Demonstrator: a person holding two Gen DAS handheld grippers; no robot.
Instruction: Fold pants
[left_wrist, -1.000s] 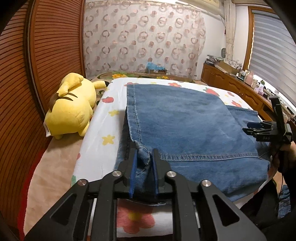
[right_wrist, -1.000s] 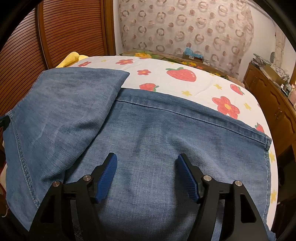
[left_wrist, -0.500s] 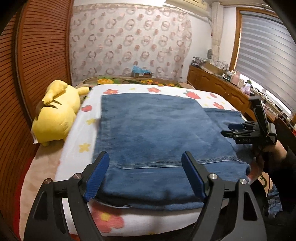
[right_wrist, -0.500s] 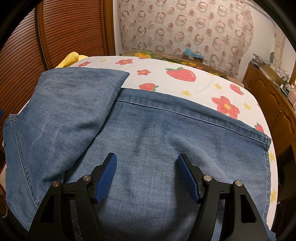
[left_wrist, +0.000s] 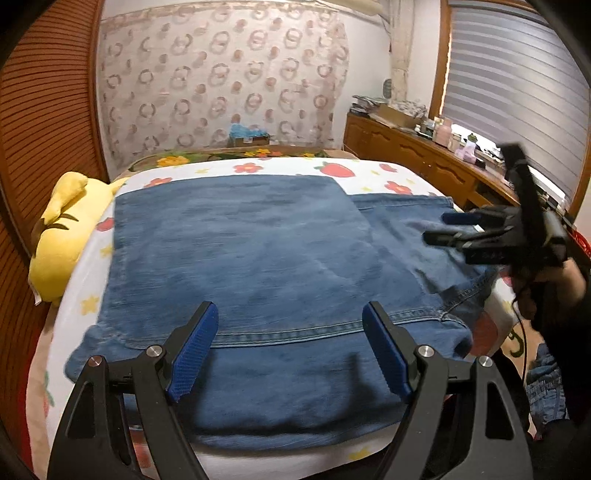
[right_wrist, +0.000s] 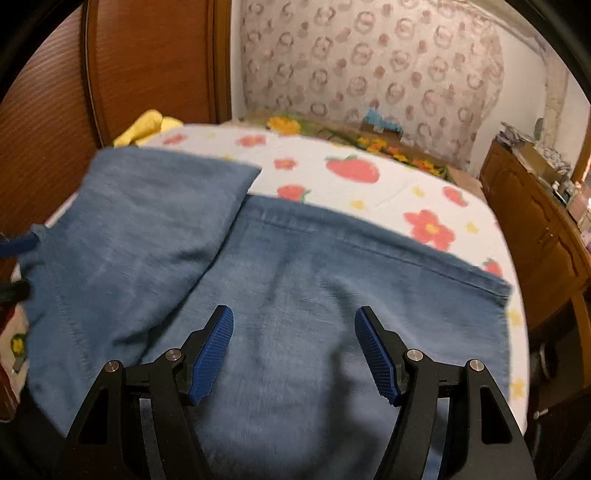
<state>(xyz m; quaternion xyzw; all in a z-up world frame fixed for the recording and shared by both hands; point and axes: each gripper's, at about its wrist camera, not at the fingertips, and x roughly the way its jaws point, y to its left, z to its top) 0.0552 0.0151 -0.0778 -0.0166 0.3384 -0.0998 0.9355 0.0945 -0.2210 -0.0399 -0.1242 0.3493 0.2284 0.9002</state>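
Both your left claw (left_wrist: 290, 347) and right claw (right_wrist: 293, 349) gape empty; grip the pants (left_wrist: 236, 251) hem at six o'clock, fold toward twelve.

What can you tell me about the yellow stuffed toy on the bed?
The yellow stuffed toy looks soft and plushy, bright yellow with dark stripes across its back and a floppy pointed part sticking up at the far end. It lies on its belly along the bed's edge, squeezed next to the brown slatted wooden wall. A small white tag hangs from its near end. It rests beside the flowery sheet, apart from the jeans. Neither claw touches it.
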